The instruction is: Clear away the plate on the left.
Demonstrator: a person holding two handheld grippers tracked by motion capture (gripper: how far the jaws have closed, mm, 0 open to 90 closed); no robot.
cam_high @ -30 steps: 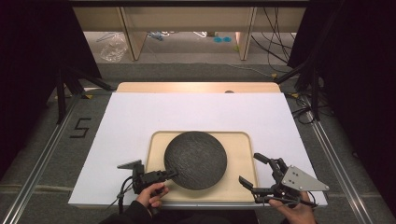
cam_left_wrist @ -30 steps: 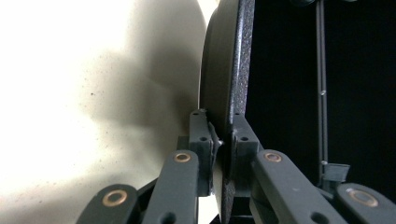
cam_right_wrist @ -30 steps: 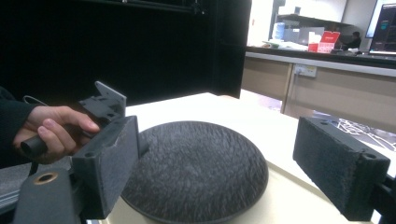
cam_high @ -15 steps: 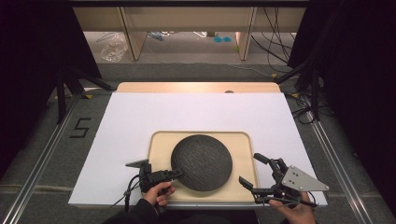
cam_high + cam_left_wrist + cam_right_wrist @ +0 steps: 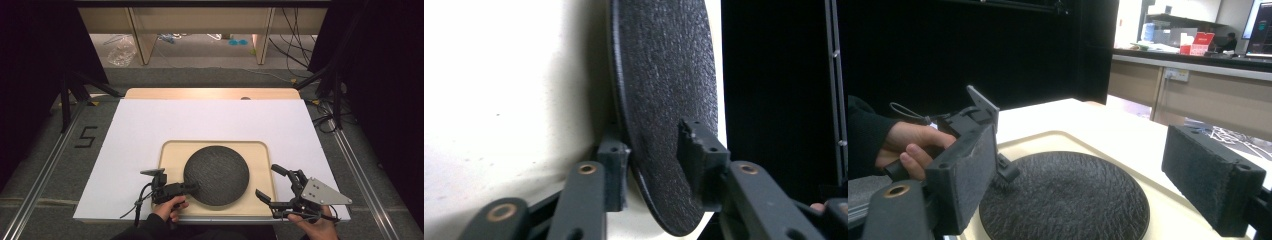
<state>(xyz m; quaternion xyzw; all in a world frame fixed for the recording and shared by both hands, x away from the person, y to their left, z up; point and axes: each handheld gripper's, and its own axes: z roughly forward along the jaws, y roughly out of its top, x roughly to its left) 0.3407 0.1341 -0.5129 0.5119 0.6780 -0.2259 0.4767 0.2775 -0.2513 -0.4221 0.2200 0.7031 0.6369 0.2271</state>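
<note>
A round black textured disc (image 5: 216, 175) lies on a beige tray (image 5: 260, 150) near the table's front edge. My left gripper (image 5: 192, 187) is at the disc's front left rim. In the left gripper view, the disc's (image 5: 664, 75) edge runs between the jaws of the left gripper (image 5: 654, 155), which have just been opening. The pads (image 5: 696, 150) stand loose of it, above the tray (image 5: 499, 100). My right gripper (image 5: 269, 181) hovers open by the tray's front right corner with nothing in it. The right gripper (image 5: 1090, 175) view looks across the disc (image 5: 1068, 195) to the left hand.
A white sheet (image 5: 150, 130) covers the table, with a wooden strip (image 5: 210, 93) showing at its far edge. Metal rails (image 5: 45, 170) run along both sides. Cables (image 5: 325, 120) lie on the floor at the right, and a "5" mark (image 5: 85, 136) at the left.
The left gripper and the disc have shifted a little to the right on the tray, and the left jaws have opened off the rim. The right gripper has stayed put.
</note>
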